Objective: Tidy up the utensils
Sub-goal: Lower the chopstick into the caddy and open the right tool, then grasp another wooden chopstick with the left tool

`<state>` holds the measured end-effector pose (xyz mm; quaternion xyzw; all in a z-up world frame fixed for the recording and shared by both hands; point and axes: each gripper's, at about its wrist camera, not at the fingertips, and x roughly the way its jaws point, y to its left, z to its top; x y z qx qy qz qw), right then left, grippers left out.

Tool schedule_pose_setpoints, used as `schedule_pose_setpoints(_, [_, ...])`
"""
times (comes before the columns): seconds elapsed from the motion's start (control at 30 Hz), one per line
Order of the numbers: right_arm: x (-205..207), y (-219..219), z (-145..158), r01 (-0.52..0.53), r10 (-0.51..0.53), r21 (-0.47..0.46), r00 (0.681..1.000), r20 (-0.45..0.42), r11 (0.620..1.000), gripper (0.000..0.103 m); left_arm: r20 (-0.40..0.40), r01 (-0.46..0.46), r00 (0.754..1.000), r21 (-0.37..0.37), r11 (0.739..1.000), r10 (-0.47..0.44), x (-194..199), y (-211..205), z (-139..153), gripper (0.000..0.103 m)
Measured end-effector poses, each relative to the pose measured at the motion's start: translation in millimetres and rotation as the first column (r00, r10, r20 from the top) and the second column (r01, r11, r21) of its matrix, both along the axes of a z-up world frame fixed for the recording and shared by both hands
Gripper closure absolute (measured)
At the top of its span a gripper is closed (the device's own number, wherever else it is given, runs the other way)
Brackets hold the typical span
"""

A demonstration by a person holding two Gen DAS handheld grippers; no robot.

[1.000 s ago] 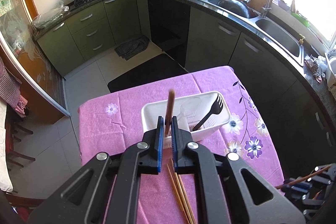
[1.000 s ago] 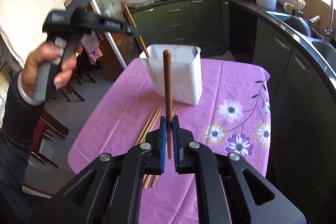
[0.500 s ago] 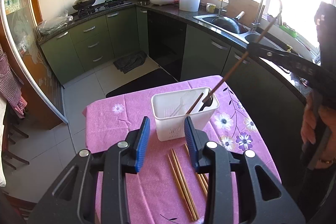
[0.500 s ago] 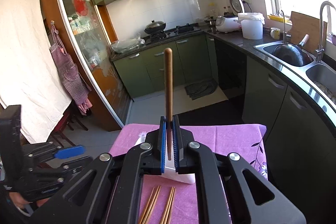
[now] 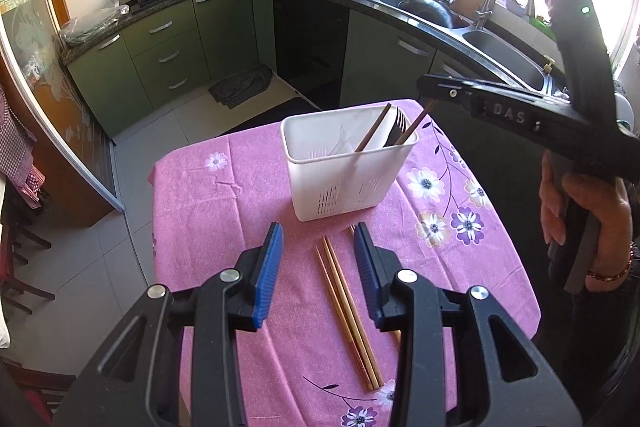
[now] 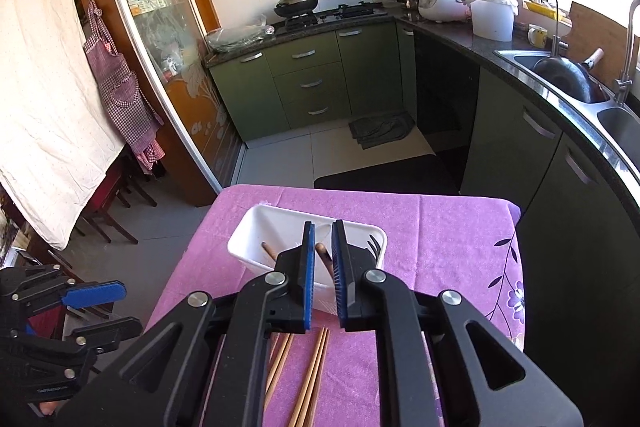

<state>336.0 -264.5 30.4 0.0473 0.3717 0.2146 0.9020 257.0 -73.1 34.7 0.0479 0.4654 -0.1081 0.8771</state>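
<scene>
Right gripper (image 6: 323,259) above white caddy (image 5: 348,183), jaws opening, chopstick (image 6: 325,259) slipping free between them to drop in. Left gripper (image 5: 318,269) opening, empty, over loose chopsticks (image 5: 346,311) mid-table for next pick.

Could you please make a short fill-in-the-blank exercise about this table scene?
1. The white holder stands on a ____ flowered cloth.
2. Loose chopsticks lie on the cloth on the ____ side of the holder.
3. A black ____ leans inside the holder.
4. Nothing is between the jaws of the ____ gripper, which are opening.

Missing words: purple; near; fork; left
</scene>
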Motion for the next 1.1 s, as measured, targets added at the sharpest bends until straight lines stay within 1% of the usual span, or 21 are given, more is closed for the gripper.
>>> schedule_pose_setpoints(0.13, [-39,-11,9,-0.025,0.025,0.016,0.999,0.044,1.000,0.092,-0.050,0.010,0.999,-0.008,1.000,-0.010,-3,-3,-19,0.067])
schedule_pose_setpoints(0.23, [-69,-18,-2,-0.042,0.043,-0.012,0.998,0.045,0.999,0.092,-0.109,0.009,0.994,-0.026,1.000,-0.012,-4,-6,-42,0.067])
schedule_pose_setpoints(0.3, [-85,-22,-18,-0.051,0.052,-0.036,0.998,0.025,0.998,0.092,-0.146,0.005,0.989,-0.026,1.000,-0.008,-4,-8,-61,0.067])
schedule_pose_setpoints(0.4, [-99,-29,-50,-0.053,0.051,-0.067,0.998,-0.027,0.996,0.092,-0.227,-0.002,0.974,-0.011,1.000,-0.001,-1,-13,-98,0.067])
schedule_pose_setpoints(0.53, [-100,-37,-100,-0.050,0.037,-0.094,0.991,-0.131,0.994,0.092,-0.329,-0.017,0.944,0.036,0.999,0.028,9,-19,-146,0.068])
schedule_pose_setpoints(0.6, [-97,-41,-121,-0.046,0.027,-0.103,0.984,-0.175,0.994,0.092,-0.363,-0.028,0.931,0.052,0.998,0.045,14,-20,-164,0.068])
schedule_pose_setpoints(0.67, [-95,-45,-137,-0.043,0.021,-0.104,0.978,-0.207,0.994,0.092,-0.378,-0.037,0.924,0.071,0.997,0.062,21,-22,-177,0.068])
schedule_pose_setpoints(0.77, [-91,-52,-150,-0.037,0.013,-0.100,0.973,-0.231,0.994,0.092,-0.391,-0.056,0.916,0.087,0.995,0.085,29,-23,-189,0.068])
schedule_pose_setpoints(0.8, [-89,-53,-152,-0.034,0.010,-0.098,0.972,-0.235,0.995,0.092,-0.394,-0.061,0.915,0.090,0.994,0.092,30,-23,-192,0.070])
schedule_pose_setpoints(0.87, [-86,-56,-153,-0.031,0.006,-0.098,0.971,-0.240,0.995,0.092,-0.400,-0.063,0.911,0.101,0.993,0.098,33,-25,-197,0.072])
schedule_pose_setpoints(0.9, [-85,-56,-154,-0.031,0.006,-0.098,0.970,-0.242,0.995,0.092,-0.400,-0.067,0.910,0.109,0.992,0.105,35,-26,-199,0.074])
schedule_pose_setpoints(0.93, [-84,-56,-154,-0.033,0.008,-0.099,0.970,-0.245,0.995,0.092,-0.403,-0.072,0.908,0.118,0.990,0.114,36,-26,-201,0.078])
schedule_pose_setpoints(1.0, [-84,-56,-155,-0.037,0.012,-0.097,0.968,-0.249,0.995,0.092,-0.416,-0.073,0.902,0.124,0.990,0.119,38,-28,-206,0.081])
schedule_pose_setpoints(1.1, [-84,-53,-158,-0.047,0.020,-0.098,0.966,-0.258,0.994,0.092,-0.423,-0.072,0.897,0.139,0.988,0.125,41,-30,-213,0.081])
